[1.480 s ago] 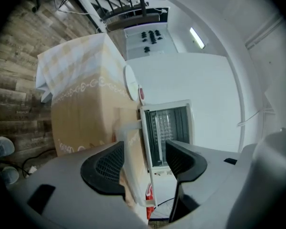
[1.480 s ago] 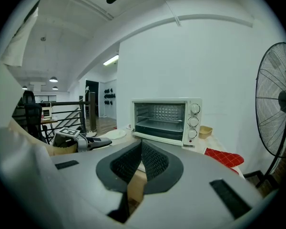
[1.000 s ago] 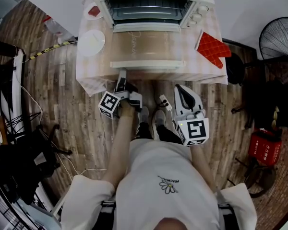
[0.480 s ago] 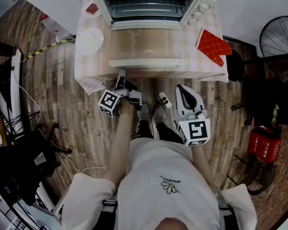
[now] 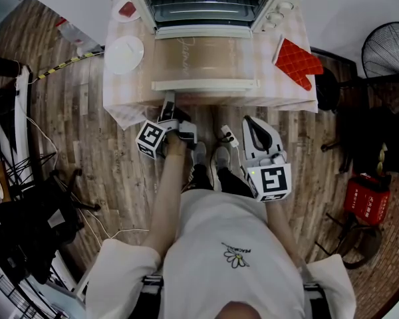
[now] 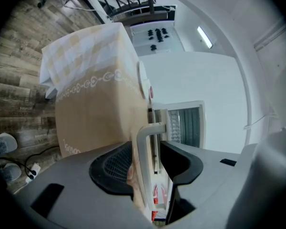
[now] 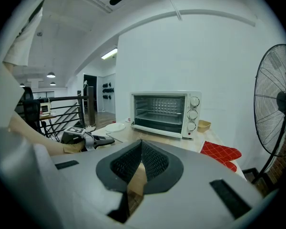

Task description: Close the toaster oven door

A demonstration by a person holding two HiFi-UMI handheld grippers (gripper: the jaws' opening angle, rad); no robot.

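Note:
The white toaster oven [image 5: 213, 2] stands on the table with its glass door [image 5: 203, 58] folded down flat toward me. The door's white handle [image 5: 205, 84] runs along its near edge. My left gripper [image 5: 167, 106] is at the handle's left end. In the left gripper view the handle [image 6: 144, 147] stands between the jaws of the left gripper [image 6: 148, 163], which are closing. It lies against one pad, and a gap shows at the other. My right gripper [image 5: 255, 126] hangs lower, off the table's front, shut and empty. In the right gripper view the oven [image 7: 164, 111] stands ahead.
A checked cloth covers the table [image 5: 130, 92]. On it lie a white plate [image 5: 124, 54], a small red dish [image 5: 127, 10] and a red oven mitt [image 5: 296, 62]. A power strip [image 5: 229, 138] lies on the wood floor by the person's feet. A fan [image 5: 388, 48] stands at right.
My left gripper has crept forward to the handle's left end. The right gripper has hardly moved.

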